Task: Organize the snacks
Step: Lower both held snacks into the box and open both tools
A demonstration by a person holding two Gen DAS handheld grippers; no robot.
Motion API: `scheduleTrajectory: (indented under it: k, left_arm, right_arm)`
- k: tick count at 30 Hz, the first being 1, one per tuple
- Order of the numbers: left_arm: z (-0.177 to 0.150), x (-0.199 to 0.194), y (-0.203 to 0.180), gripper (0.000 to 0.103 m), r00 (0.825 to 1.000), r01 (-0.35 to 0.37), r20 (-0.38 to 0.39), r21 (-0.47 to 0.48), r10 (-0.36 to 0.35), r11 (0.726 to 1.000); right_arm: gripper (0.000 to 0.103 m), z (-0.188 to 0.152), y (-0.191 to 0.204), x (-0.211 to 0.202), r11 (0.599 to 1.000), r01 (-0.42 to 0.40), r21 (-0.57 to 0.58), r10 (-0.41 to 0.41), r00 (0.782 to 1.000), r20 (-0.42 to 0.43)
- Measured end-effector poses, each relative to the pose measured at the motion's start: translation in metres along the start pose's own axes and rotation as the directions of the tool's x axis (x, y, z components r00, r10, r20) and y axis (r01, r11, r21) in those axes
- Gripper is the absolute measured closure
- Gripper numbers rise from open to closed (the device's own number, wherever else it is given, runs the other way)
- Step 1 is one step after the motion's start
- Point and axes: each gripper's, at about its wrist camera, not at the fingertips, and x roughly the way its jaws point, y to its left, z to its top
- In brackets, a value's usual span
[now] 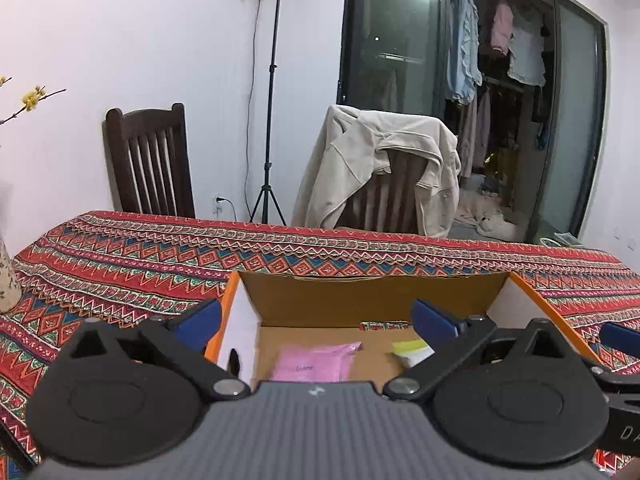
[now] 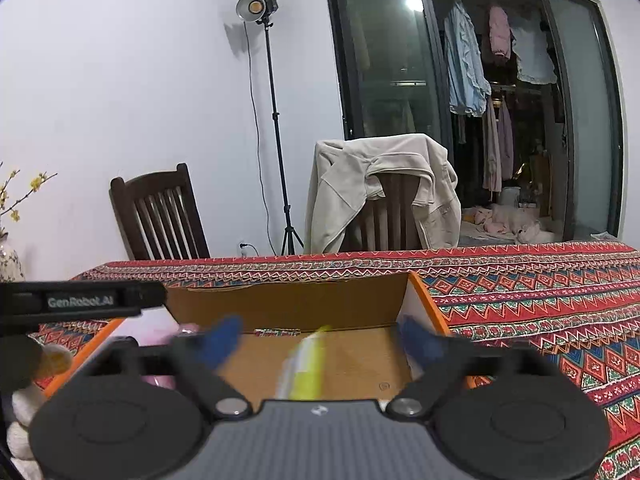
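An open cardboard box with orange outer sides point(image 1: 372, 296) point(image 2: 288, 304) stands on the patterned tablecloth. Inside it lie a pink snack packet point(image 1: 316, 362) and a yellow-and-white packet point(image 1: 412, 350). My left gripper point(image 1: 316, 318) is open and empty above the box's near side. My right gripper point(image 2: 320, 340) is open over the box, its blue fingers blurred. The yellow-and-white packet point(image 2: 306, 364) shows blurred between them, not touching either finger. A small patterned red packet point(image 2: 278, 333) lies at the box's far wall.
The table point(image 1: 120, 256) is covered by a red patterned cloth. Two wooden chairs point(image 1: 150, 164) stand behind it, one draped with a beige jacket point(image 1: 376, 168). A light stand point(image 1: 272, 92) stands by the wall. A vase point(image 1: 8, 280) sits at the left edge.
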Motion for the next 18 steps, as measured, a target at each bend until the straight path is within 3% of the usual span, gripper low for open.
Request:
scheduleTrajectory:
  k: [11, 18]
  left_arm:
    - [0.007, -0.01, 0.001, 0.0, 1.0, 0.01, 0.0, -0.026, -0.01, 1.0]
    - [0.02, -0.037, 0.006, 0.0, 0.999, 0.039, 0.03, -0.058, -0.038, 0.998]
  right_arm:
    - [0.0, 0.003, 0.001, -0.01, 1.0, 0.006, 0.001, -0.006, 1.0, 0.001]
    - [0.0, 0.012, 0.006, -0.028, 1.0, 0.007, -0.014, -0.007, 1.0, 0.018]
